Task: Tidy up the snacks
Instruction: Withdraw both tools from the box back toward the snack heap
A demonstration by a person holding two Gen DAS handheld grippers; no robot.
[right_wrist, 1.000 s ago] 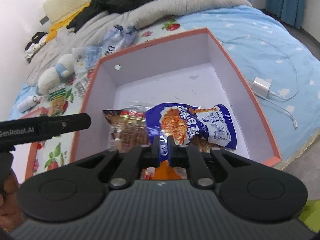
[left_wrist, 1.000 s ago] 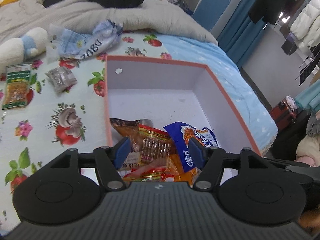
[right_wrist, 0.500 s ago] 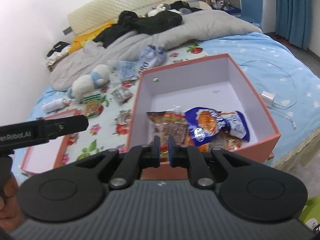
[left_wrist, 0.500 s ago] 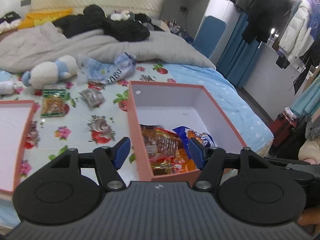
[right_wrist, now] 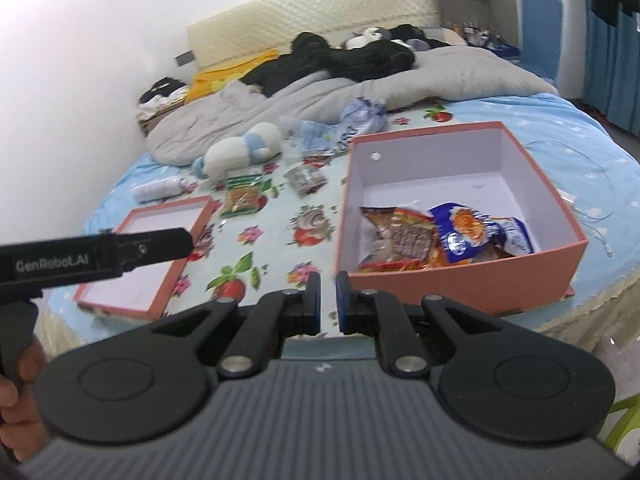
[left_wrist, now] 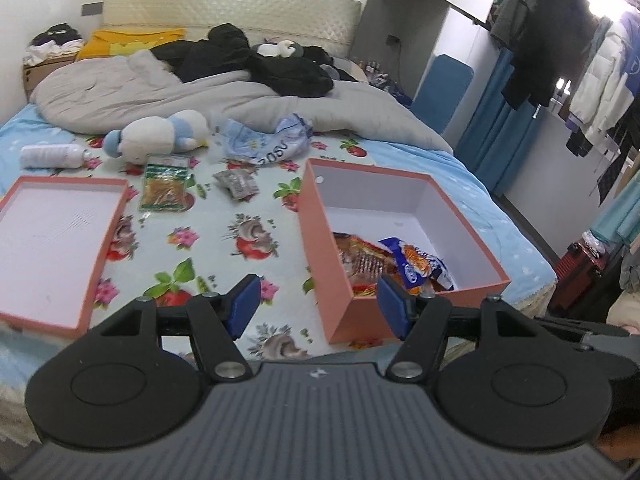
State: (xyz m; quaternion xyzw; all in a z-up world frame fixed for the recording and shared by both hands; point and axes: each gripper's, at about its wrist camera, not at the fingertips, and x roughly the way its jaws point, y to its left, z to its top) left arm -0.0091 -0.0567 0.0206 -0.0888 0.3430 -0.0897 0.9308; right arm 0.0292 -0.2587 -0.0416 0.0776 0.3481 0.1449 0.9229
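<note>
- My left gripper [left_wrist: 319, 305]: jaws stand wide apart with nothing between them, over the near edge of the bed [left_wrist: 224, 236]
- My right gripper [right_wrist: 327, 304]: jaws nearly closed, a thin gap left, nothing held
- Salmon box [left_wrist: 320, 236]: open, on the flowered sheet at the right of the bed; white inside
- Snacks inside the box: a blue packet [right_wrist: 476, 236] and a red and orange packet [right_wrist: 400, 236], heaped against the near wall; the far half of the floor is bare
- Box lid [left_wrist: 56, 252]: lying upside down at the left of the bed, well apart from the box
- Loose snacks on the sheet: a green-topped packet [left_wrist: 165, 188] and a small grey packet [left_wrist: 236, 185], side by side between lid and box, beyond both
- Soft toy [left_wrist: 160, 136], white and blue, behind the green-topped packet
- White bottle [left_wrist: 52, 156] on its side, left of the toy
- Crumpled blue and white bag [left_wrist: 268, 142] near the grey quilt [left_wrist: 224, 100]
- Charger cable [right_wrist: 588, 196] on the blue sheet right of the box
</note>
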